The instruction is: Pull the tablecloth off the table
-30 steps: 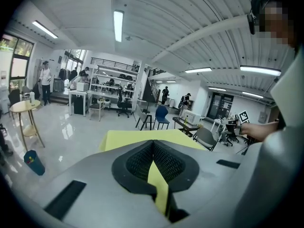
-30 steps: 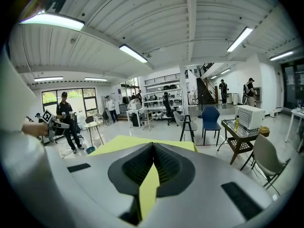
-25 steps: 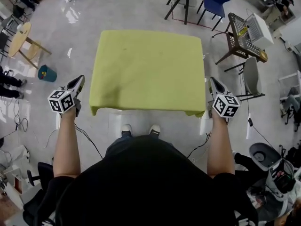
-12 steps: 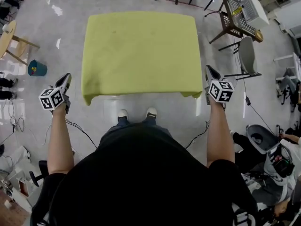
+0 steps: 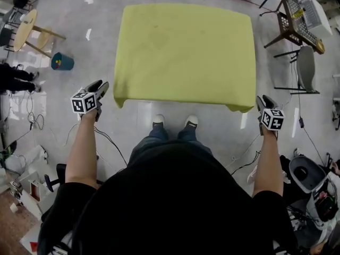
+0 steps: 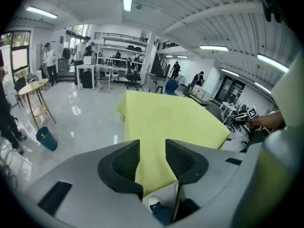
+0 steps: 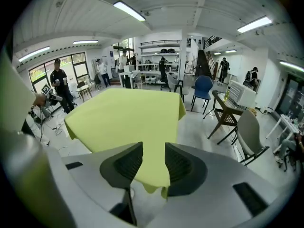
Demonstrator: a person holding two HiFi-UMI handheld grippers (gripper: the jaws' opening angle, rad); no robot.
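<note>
So the yellow-green tablecloth (image 5: 186,54) is fully on the table, spread flat over the whole top, with its edges hanging down a bit all round. The near corners droop into little points.

The left gripper (image 5: 99,87) sits just off the cloth's near left corner, a bit outside it and not touching. Its jaws have just been opening and now stand partly apart. In the left gripper view the cloth's corner lines up right in the gap between the dark ribbed pads (image 6: 124,160), but it's further out than the jaws, so nothing is gripped.

Same deal on the other side. The right gripper (image 5: 264,100) is just off the cloth's near right corner, close to the hanging tip but clear of it. Its jaws have also just been opening and are about half apart. The cloth shows through the gap in the right gripper view, with nothing pinched there either.

The person's shoes (image 5: 158,122) are on the floor right at the cloth's near edge. A small blue bin (image 5: 62,62) sits on the floor off the cloth's left side. A grey chair (image 5: 305,70) and a brown mesh chair (image 5: 295,23) stand off its right side.
</note>
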